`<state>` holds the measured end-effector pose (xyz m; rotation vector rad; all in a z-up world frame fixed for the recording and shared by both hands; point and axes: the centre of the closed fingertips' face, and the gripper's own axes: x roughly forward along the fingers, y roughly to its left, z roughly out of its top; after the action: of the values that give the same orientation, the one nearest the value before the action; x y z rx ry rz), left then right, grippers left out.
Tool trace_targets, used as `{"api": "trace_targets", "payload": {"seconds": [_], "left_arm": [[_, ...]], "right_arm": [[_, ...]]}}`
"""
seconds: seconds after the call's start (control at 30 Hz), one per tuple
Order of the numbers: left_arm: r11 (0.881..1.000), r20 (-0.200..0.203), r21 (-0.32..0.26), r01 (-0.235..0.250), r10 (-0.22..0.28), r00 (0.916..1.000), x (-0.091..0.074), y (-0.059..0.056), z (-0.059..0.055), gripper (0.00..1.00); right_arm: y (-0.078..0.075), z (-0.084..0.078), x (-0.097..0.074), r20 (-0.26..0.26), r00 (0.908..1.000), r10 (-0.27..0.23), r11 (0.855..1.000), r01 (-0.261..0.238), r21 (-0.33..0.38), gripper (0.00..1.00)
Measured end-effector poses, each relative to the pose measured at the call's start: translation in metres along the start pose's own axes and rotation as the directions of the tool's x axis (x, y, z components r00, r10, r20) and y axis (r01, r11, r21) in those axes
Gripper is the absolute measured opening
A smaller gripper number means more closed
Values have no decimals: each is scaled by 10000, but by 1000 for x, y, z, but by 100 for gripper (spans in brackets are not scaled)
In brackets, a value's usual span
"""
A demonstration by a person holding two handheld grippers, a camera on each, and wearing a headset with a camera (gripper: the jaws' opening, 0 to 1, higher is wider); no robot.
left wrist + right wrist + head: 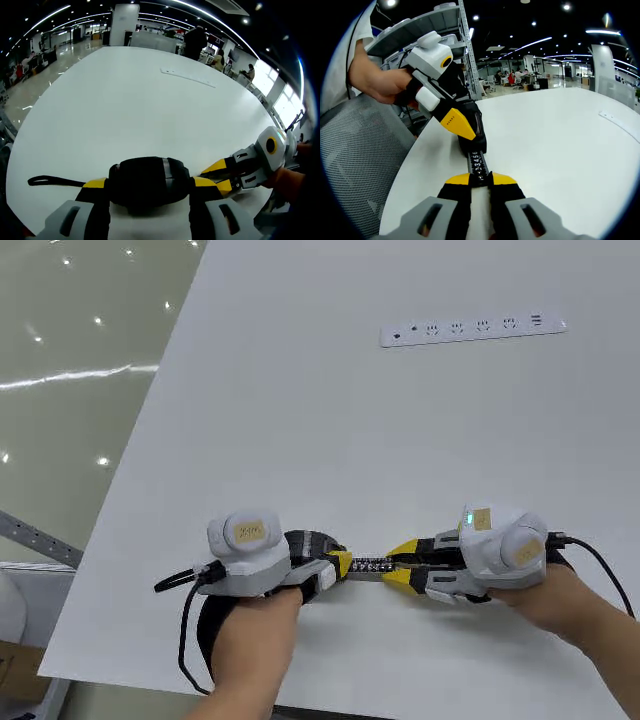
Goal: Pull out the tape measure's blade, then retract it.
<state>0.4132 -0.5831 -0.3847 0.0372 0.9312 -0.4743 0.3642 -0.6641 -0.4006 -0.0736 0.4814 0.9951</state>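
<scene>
The black tape measure case (305, 544) rests near the front of the white table (330, 420), and my left gripper (334, 566) is shut on it. In the left gripper view the case (150, 180) sits between the yellow-tipped jaws of the left gripper (150, 186), with its black wrist strap (50, 181) trailing left. A short length of blade (370, 565) runs from the case to my right gripper (398, 564), which is shut on the blade's end. The right gripper view shows the numbered blade (477, 162) pinched in the right gripper (479, 179) and the case (472, 131) beyond.
A white power strip (472, 330) lies flat at the far right of the table. The table's left edge (120, 490) drops to a shiny floor. A grey mesh chair (360, 150) and metal shelving (435, 25) stand behind the left hand.
</scene>
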Motion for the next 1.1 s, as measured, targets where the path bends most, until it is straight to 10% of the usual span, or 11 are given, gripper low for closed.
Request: {"api": "trace_targets", "payload": {"seconds": [1.1], "left_arm": [[10000,-359,-71,-11,8,9994,-1,2,-1,58]], "right_arm": [[1,8,17,-136,9999,-104,9998,102,-183,11]]}}
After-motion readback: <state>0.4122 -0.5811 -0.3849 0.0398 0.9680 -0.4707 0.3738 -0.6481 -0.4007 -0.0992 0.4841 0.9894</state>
